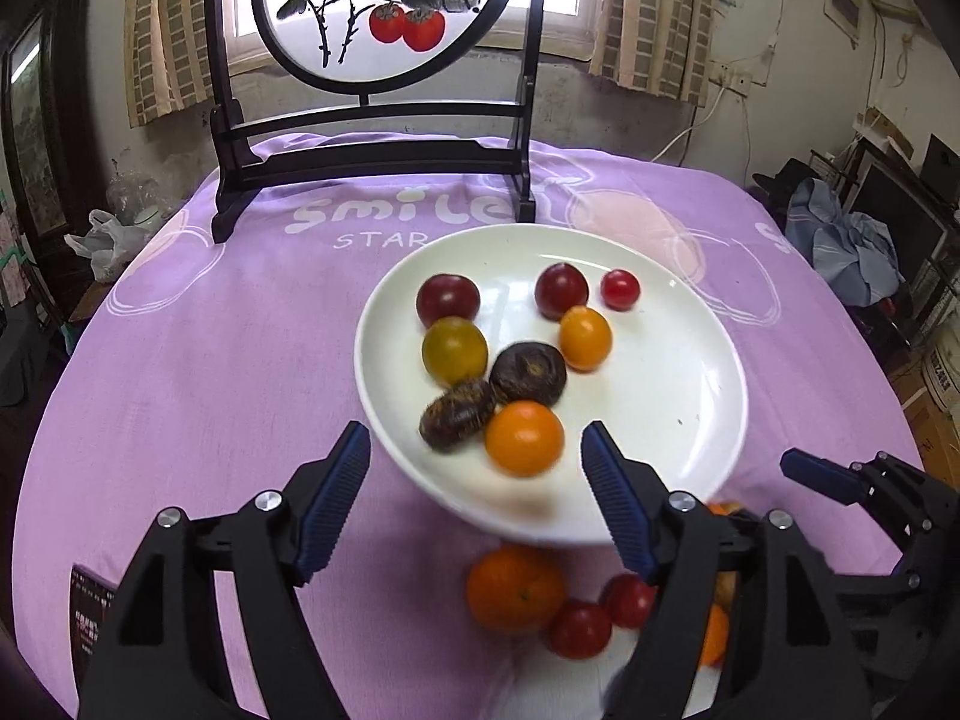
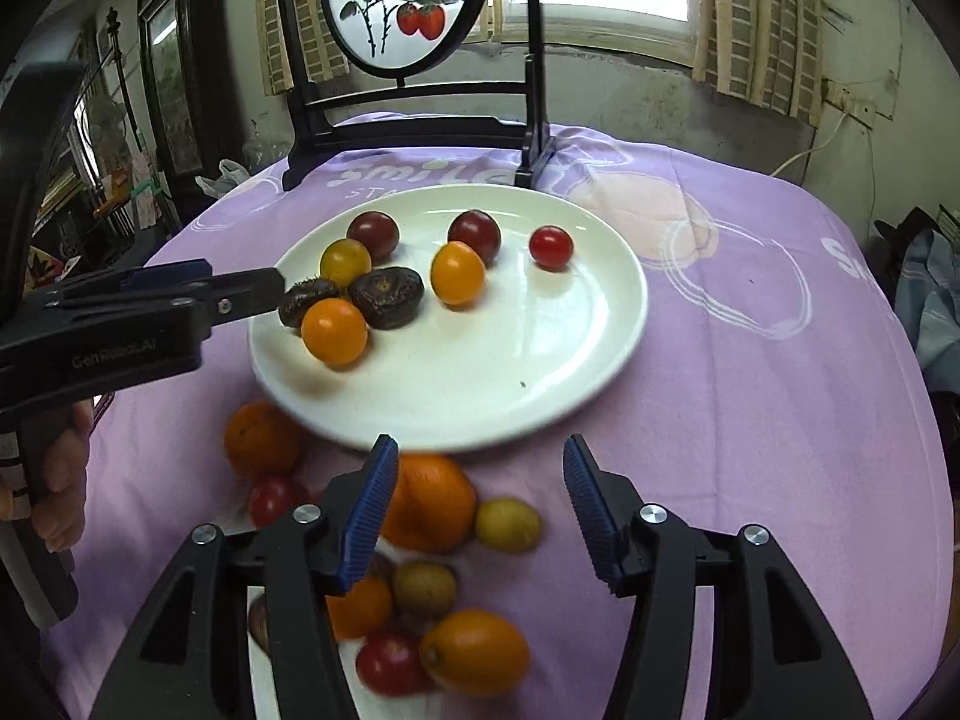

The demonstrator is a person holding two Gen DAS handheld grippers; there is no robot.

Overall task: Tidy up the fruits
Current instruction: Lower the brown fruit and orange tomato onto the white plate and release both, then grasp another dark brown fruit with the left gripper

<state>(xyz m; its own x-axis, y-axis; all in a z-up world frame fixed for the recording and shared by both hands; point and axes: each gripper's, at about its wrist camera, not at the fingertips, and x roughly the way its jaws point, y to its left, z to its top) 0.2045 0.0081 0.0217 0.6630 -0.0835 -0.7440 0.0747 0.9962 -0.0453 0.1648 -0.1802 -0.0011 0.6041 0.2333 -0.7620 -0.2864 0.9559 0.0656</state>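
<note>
A white plate (image 1: pixel 672 432) (image 2: pixel 540 360) on the purple cloth holds several small fruits: dark red, yellow, orange and red tomatoes and two dark brown chestnut-like ones (image 1: pixel 528 373) (image 2: pixel 386 297). My left gripper (image 1: pixel 474 468) is open and empty just above the plate's near rim, by an orange tomato (image 1: pixel 524 438) (image 2: pixel 334 331). It also shows from the side in the right wrist view (image 2: pixel 264 291). My right gripper (image 2: pixel 480 498) is open and empty over loose fruit before the plate: an orange (image 2: pixel 429 501), a yellow-green fruit (image 2: pixel 507 524), red tomatoes (image 2: pixel 390 663).
A dark wooden stand with a round painted screen (image 1: pixel 366 6) (image 2: pixel 399 6) stands at the table's far edge behind the plate. Another orange (image 1: pixel 516 588) (image 2: pixel 261 438) and red tomatoes (image 1: pixel 579 629) lie near the plate's front rim. Clutter surrounds the table.
</note>
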